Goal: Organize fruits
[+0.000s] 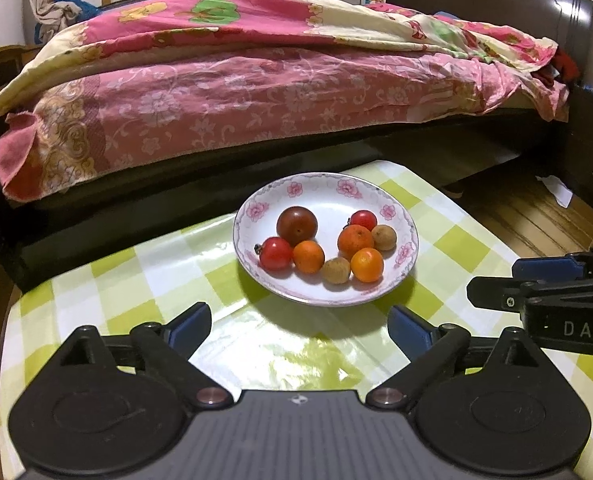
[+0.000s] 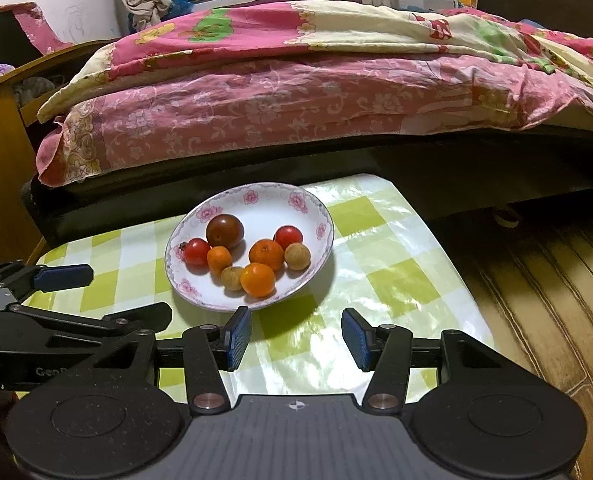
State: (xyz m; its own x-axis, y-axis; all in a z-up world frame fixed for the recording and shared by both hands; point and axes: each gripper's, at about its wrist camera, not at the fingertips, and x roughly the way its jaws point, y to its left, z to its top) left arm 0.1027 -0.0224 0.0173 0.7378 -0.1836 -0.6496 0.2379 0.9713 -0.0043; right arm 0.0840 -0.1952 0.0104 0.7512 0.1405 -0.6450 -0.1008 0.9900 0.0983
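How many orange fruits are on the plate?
3. One sits beside the left red tomato, one bigger at the middle right, one nearest the front rim. None looks hidden.

table (image 1: 168,276), green-checked cloth | on it: floral plate (image 1: 324,190) of fruits

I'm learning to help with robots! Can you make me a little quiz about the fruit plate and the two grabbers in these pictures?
1. How many fruits lie in the flowered plate?
2. True or false: the right gripper is holding an orange.
3. Which fruit touches the dark tomato: A the red tomato at the plate's left, B the front orange, C the right-hand brown longan?

Key
1. Eight: one dark tomato, two red tomatoes, three oranges, two brown longans.
2. False. It is open and holds nothing, and so is the left gripper; both hover over the checked tablecloth in front of the plate.
3. A.
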